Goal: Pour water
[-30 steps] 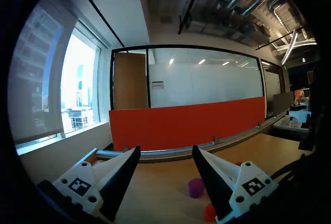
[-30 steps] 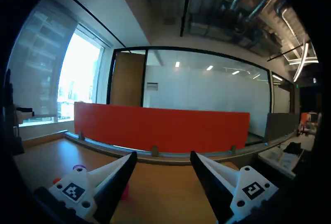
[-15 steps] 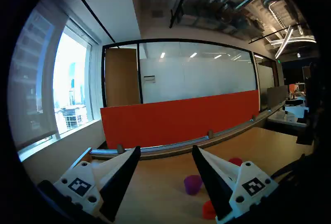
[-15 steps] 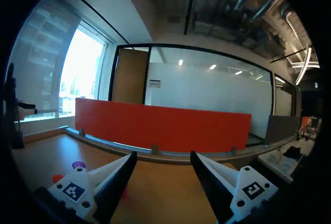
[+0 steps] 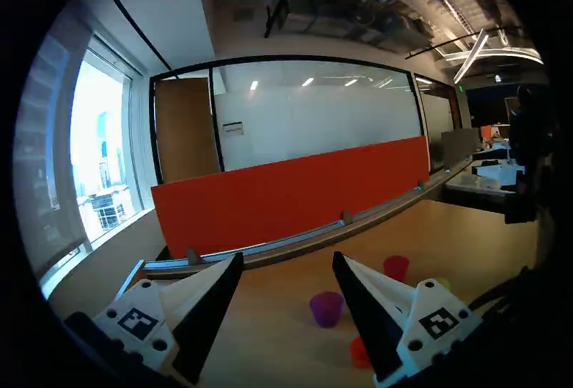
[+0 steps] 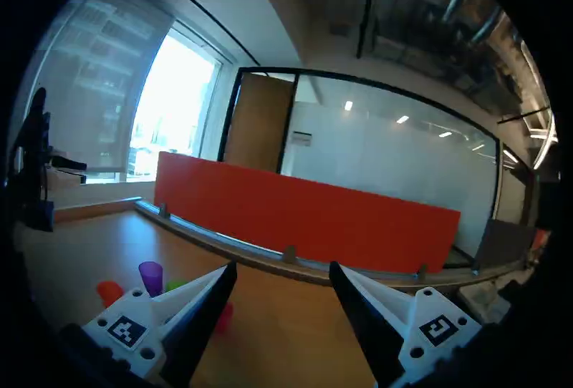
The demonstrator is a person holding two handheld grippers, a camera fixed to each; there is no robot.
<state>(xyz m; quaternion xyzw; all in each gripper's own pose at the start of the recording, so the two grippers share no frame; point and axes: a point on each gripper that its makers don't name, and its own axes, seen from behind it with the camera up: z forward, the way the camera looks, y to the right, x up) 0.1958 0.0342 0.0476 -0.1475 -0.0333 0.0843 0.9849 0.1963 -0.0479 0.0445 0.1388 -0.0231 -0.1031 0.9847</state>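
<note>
Cups are what I'm steering for. My left gripper (image 5: 287,256) hangs above the wooden desk (image 5: 286,338) with its tongs spread wide and nothing between them, aimed over the cups toward the orange divider (image 5: 286,195). Just past its fingers stand a purple cup (image 5: 326,308), a red cup (image 5: 395,268) farther back, and an orange cup (image 5: 358,352) close in, half hidden by one finger. All are upright. The right gripper (image 6: 281,265) is also spread and empty. In the right gripper view the cluster sits low, off to the left of its fingers, with a green cup (image 6: 174,285) peeking out beside the purple one.

I judge the task barely begun: nothing is picked up (and I can't tell from here which cup, if any, has water in it). To reach well I'd dip one gripper until the chosen cup sits centred between its fingers. I'd come in level at mid-height and mind the outer finger, since the cups stand near each other. I'd close gently, as a light cup will probably flex or tip if pinched at the rim.
</note>
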